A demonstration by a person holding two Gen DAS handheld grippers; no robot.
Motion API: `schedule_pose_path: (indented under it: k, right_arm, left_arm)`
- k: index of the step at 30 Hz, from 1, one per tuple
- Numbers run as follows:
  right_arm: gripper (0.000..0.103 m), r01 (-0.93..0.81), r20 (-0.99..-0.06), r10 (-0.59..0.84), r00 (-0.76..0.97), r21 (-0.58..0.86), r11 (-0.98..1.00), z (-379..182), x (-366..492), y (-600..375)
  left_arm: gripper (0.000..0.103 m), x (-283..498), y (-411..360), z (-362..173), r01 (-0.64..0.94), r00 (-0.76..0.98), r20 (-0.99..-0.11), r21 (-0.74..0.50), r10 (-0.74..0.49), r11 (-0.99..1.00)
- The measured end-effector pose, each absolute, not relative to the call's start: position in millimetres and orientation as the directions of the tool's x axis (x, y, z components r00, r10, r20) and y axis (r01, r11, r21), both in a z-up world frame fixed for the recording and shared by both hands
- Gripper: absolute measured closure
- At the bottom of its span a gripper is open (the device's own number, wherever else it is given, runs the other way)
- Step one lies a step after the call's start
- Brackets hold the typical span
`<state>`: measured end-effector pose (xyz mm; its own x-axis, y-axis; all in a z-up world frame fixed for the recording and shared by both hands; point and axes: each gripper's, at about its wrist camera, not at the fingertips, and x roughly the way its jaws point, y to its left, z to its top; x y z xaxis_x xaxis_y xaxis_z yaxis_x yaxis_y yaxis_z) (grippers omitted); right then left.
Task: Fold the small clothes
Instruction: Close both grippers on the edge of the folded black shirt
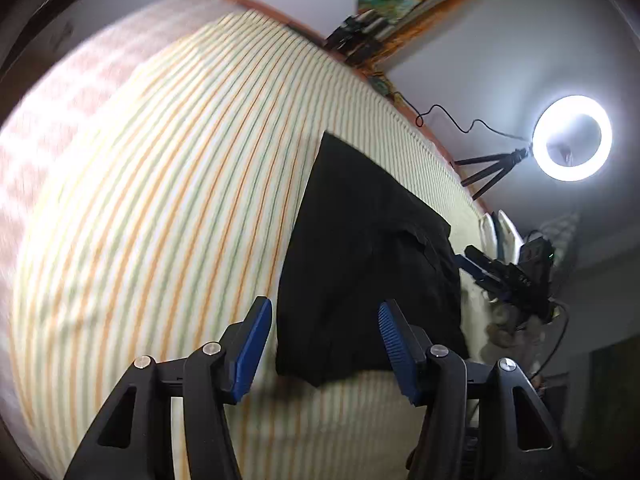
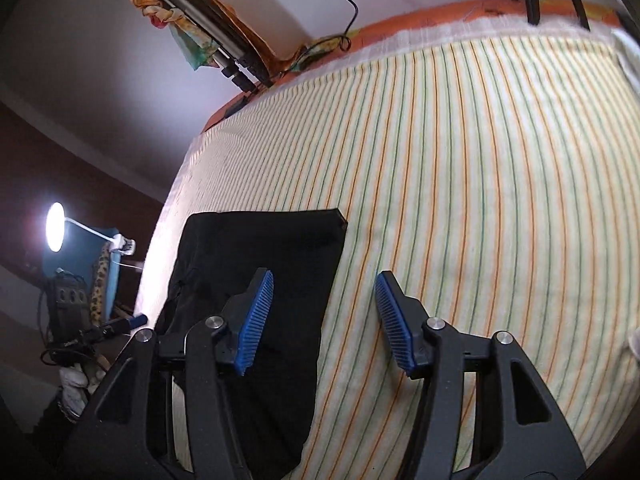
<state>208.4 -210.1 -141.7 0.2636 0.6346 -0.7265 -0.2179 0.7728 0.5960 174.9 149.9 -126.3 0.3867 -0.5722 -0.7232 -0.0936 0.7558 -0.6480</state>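
A black garment (image 1: 360, 264) lies folded flat on the striped bedsheet (image 1: 160, 200). It also shows in the right wrist view (image 2: 260, 264), near the sheet's left edge. My left gripper (image 1: 326, 344) is open and empty, hovering over the garment's near edge. My right gripper (image 2: 324, 320) is open and empty, above the garment's right edge, with its left finger (image 2: 256, 320) over the black cloth. The right gripper also shows in the left wrist view (image 1: 500, 272), just past the garment's right side.
A lit ring light on a tripod (image 1: 572, 138) stands beyond the bed's far side. A desk lamp (image 2: 56, 226) and cables sit left of the bed. A colourful cloth with dark bars (image 2: 208, 32) lies at the bed's far edge. The striped sheet (image 2: 480, 200) spreads to the right.
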Motion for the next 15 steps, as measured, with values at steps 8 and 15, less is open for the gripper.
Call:
schedule_pose_path:
  k: [8,15]
  right_arm:
    - [0.047,-0.177,-0.67,0.698,0.255,0.677,0.714,-151.2,213.3,-217.7]
    - [0.047,-0.137,-0.612,0.744,0.269,0.74,0.658,-157.8,223.9,-213.7]
  left_arm:
    - [0.046,165.3,151.9,-155.8,-0.218,0.334,-0.685,-0.725,-0.648,0.654]
    - [0.046,175.1,139.3,-156.3,-0.183,0.341,-0.648,-0.756,-0.681,0.628]
